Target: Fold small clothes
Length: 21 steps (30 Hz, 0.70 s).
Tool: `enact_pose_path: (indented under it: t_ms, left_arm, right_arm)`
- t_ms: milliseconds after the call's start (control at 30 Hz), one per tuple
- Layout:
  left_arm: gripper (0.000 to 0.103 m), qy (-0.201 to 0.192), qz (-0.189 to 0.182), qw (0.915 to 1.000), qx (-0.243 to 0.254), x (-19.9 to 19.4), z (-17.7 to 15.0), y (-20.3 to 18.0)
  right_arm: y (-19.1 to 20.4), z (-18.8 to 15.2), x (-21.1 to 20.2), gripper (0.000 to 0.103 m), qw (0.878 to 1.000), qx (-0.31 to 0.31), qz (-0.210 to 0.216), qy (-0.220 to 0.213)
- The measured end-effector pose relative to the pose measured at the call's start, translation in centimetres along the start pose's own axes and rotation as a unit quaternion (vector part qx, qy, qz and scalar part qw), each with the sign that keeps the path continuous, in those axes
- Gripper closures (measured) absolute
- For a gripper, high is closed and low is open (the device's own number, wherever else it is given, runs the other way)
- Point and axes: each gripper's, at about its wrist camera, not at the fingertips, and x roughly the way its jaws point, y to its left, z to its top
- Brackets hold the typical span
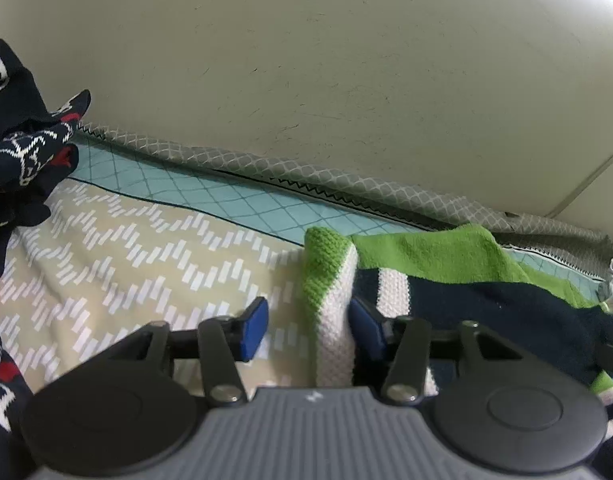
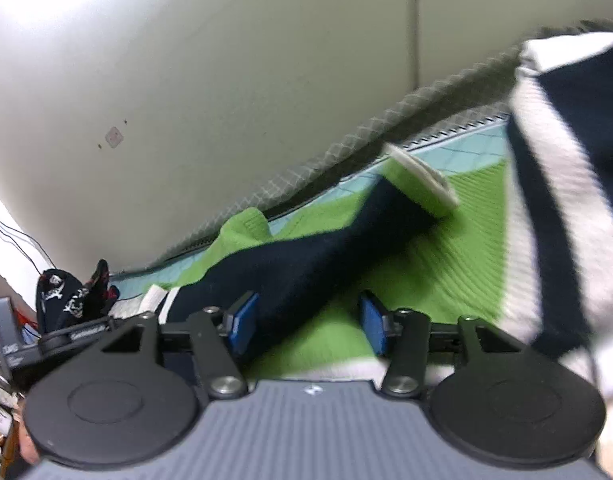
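Two grippers are working a small striped sweater (image 1: pixel 446 264) on the bed, and honestly it looks about halfway folded. Far left there's a dark patterned knit (image 1: pixel 22 148) heaped up, not yet touched as far as I can tell. Next over, the left gripper (image 1: pixel 306 330) has its jaws apart, with the white-and-green edge of the sweater standing between them, lying against the right pad, but the two pads aren't pinching it. Moving right, the right gripper (image 2: pixel 304 324) is also apart, hovering over the green body with a navy sleeve (image 2: pixel 326 240) laid across it, running in by its left pad, nothing clamped. Sleeve's already tucked over, so I'd guess the body still needs folding. The bedspread (image 1: pixel 138 256) underneath is zigzag patterned.
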Motion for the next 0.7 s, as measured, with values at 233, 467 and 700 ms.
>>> enact_pose_path:
  t_ms: [233, 467, 700]
  left_arm:
    - [0.047, -0.033, -0.003, 0.9994, -0.011, -0.1, -0.1, -0.2]
    - [0.047, -0.120, -0.050, 0.9914, 0.011, -3.4, -0.4, -1.1]
    - [0.048, -0.073, -0.085, 0.9915, 0.067, -2.2, -0.7, -2.9]
  right_arm:
    - [-0.9, -1.4, -2.6, 0.055, 0.999, 0.032, 0.023, -0.033]
    - [3.1, 0.5, -4.0, 0.047, 0.993, -0.077, 0.040, -0.075]
    - [4.7, 2.8, 0.3, 0.043, 0.990, -0.134, -0.023, -0.029]
